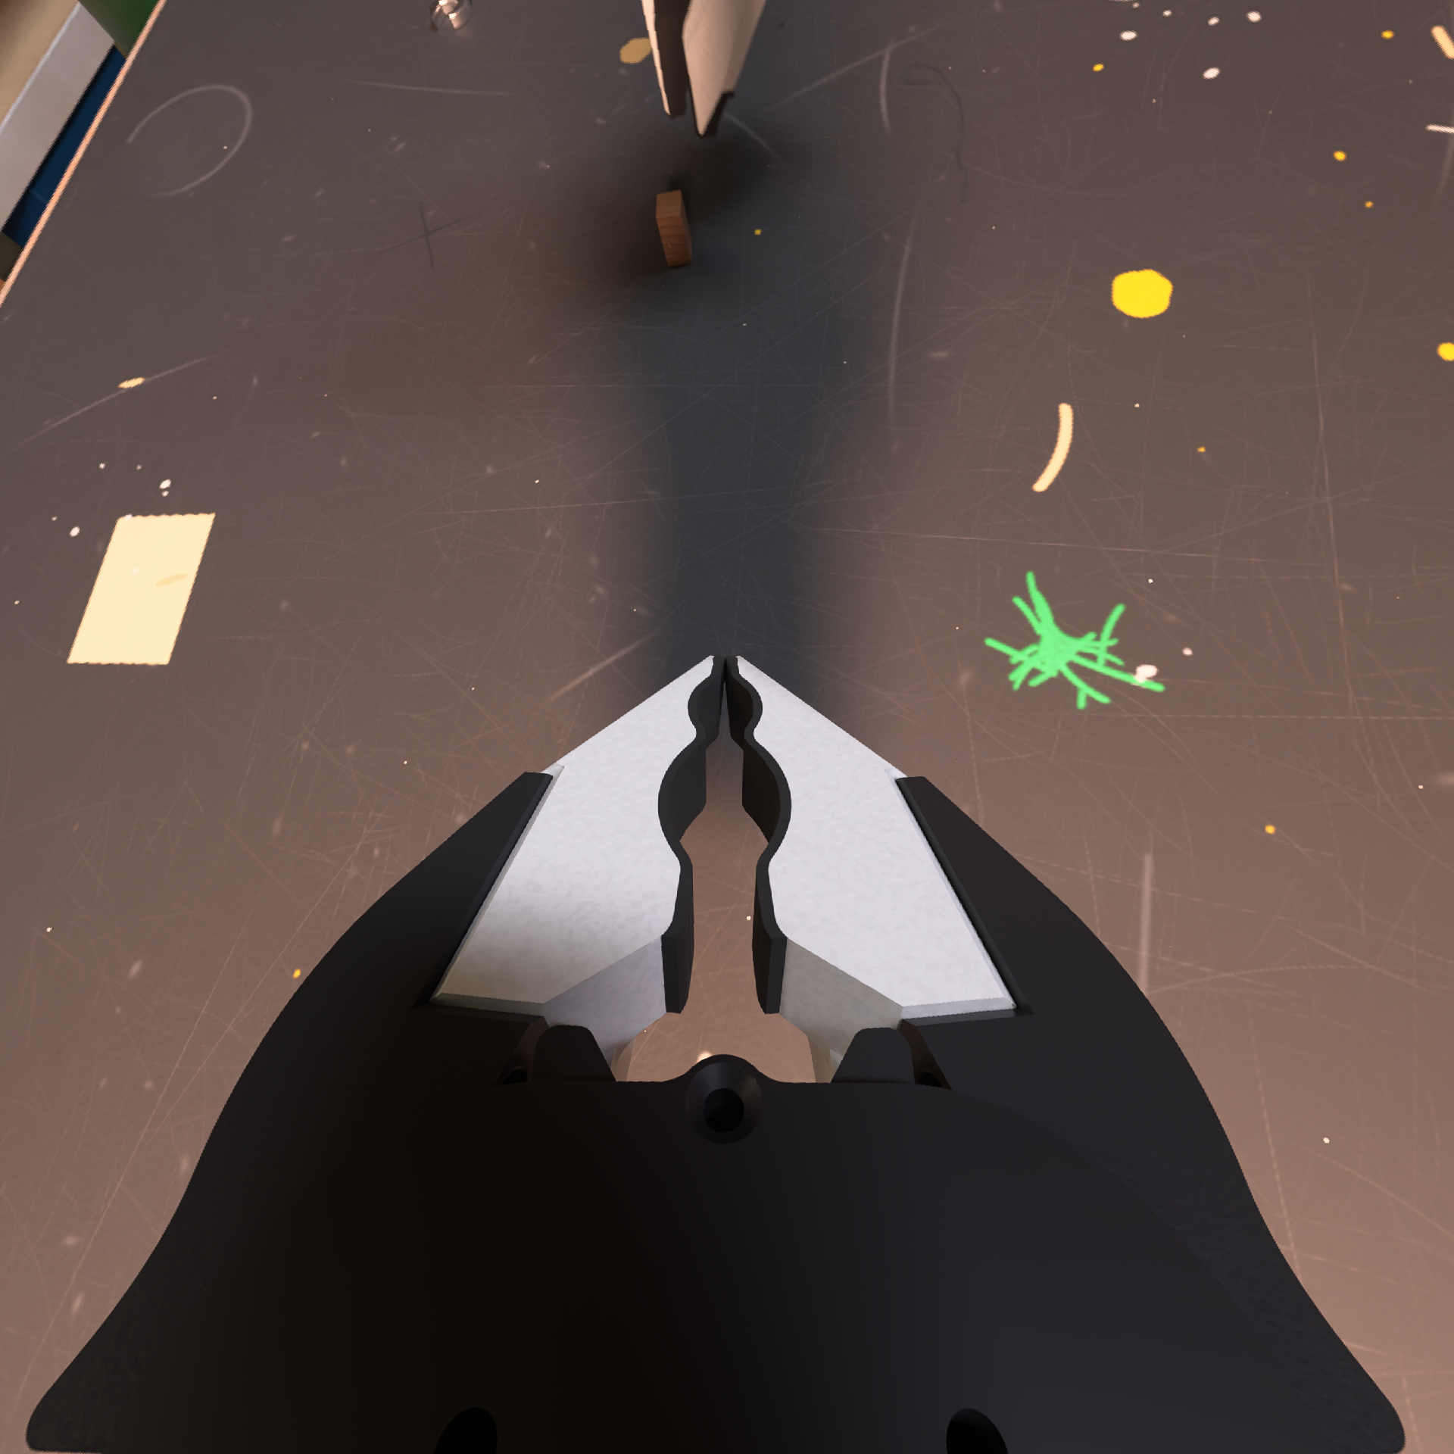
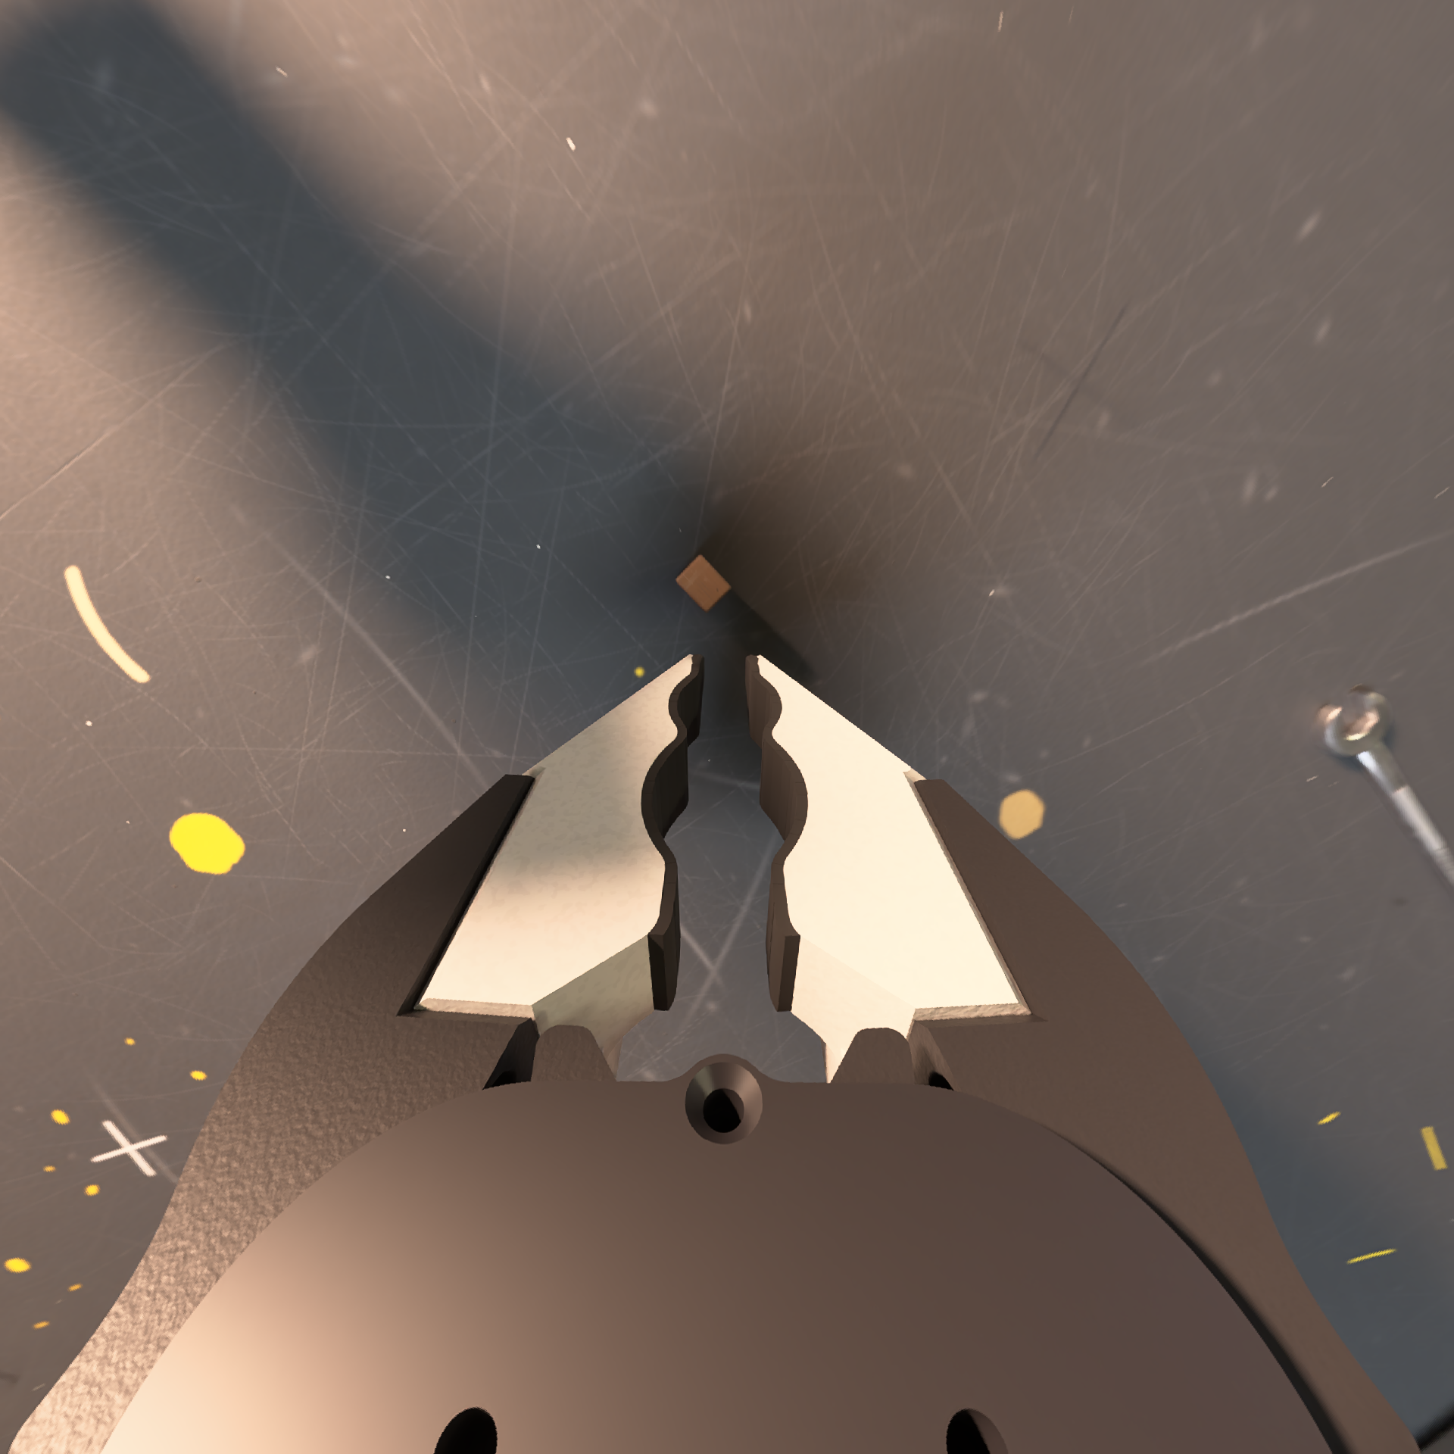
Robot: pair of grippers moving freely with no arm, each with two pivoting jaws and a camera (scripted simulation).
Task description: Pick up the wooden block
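The small wooden block (image 1: 673, 228) stands on the dark scratched table (image 1: 393, 393), far ahead of my left gripper (image 1: 724, 661), which is shut and empty. The right gripper shows at the top of the left wrist view (image 1: 696, 71), hanging just above the block and a little behind it. In the right wrist view I look almost straight down on the block (image 2: 703, 582), which lies just beyond the tips of my right gripper (image 2: 724, 661). The right jaws stand a narrow gap apart and hold nothing.
A metal eye bolt (image 2: 1365, 747) lies right of the right gripper and also shows far off in the left wrist view (image 1: 450, 14). The table's left edge (image 1: 71, 173) runs along the upper left. Paint spots, a pale tape patch (image 1: 142, 590) and a green scribble (image 1: 1070, 645) are flat marks.
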